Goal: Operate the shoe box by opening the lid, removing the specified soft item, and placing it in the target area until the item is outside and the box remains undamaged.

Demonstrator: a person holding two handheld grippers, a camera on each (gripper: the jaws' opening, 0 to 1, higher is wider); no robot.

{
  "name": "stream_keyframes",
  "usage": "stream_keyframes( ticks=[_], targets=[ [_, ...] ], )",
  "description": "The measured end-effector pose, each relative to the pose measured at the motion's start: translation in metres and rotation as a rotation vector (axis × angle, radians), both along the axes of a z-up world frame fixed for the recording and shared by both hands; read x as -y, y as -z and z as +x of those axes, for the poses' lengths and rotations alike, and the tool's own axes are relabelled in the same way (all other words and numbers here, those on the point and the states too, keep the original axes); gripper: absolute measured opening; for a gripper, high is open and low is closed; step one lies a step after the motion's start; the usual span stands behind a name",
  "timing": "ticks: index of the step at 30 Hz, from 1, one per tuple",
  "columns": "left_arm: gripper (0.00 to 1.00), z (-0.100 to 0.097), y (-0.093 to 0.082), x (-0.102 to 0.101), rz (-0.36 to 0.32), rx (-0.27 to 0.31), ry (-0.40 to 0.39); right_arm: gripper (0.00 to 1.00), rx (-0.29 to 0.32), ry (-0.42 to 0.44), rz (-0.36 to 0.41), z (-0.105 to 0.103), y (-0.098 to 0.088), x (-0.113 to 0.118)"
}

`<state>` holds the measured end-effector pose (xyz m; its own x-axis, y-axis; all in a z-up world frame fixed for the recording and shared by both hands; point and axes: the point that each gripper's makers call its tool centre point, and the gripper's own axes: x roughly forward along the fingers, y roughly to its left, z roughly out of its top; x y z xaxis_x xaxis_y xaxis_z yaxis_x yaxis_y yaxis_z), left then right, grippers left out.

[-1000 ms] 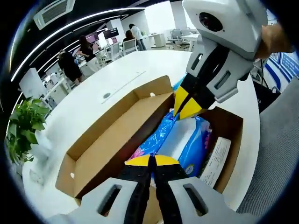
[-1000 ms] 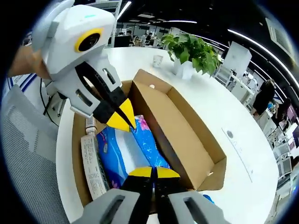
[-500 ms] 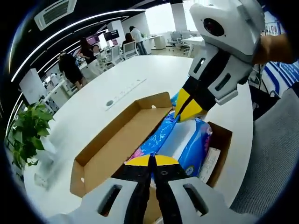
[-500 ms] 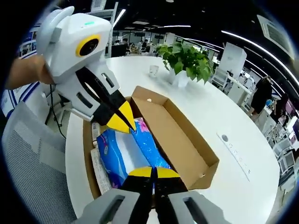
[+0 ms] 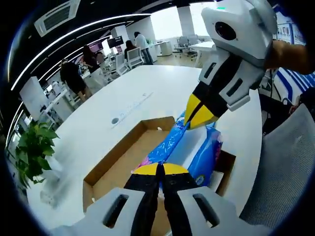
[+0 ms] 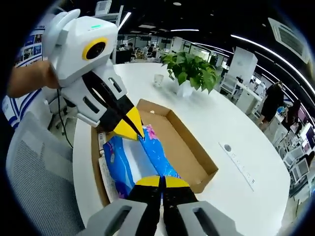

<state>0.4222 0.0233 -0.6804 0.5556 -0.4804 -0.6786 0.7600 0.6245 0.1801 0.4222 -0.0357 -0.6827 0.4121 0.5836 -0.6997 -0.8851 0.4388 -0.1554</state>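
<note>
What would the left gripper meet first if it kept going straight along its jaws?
Probably the right gripper, which holds the far end of the same blue and white pack that the left gripper grips; depth is unclear.

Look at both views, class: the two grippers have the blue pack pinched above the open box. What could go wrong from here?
1. Both grippers, left and right, pinch only the edges of the soft pack; the wrapper could slip or tear.
2. The pack hangs right over the box, so it could catch a wall and drag the box.
3. The box sits near the table edge, beside a chair; a tug might shift it off.
</note>
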Motion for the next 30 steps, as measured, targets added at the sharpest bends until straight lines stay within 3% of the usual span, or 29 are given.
stream_keyframes(
  ticks=[12, 30],
  targets=[
    [0.0, 0.002, -0.017, 0.04, -0.005, -0.013, 0.059, 0.0, 0.01, 0.026, -0.022, -0.001, -0.008, 0.038],
    [0.0, 0.001, -0.02, 0.102, -0.003, -0.045, 0.144, 0.0, 0.013, 0.102, -0.043, 0.006, -0.015, 0.1]
  ],
)
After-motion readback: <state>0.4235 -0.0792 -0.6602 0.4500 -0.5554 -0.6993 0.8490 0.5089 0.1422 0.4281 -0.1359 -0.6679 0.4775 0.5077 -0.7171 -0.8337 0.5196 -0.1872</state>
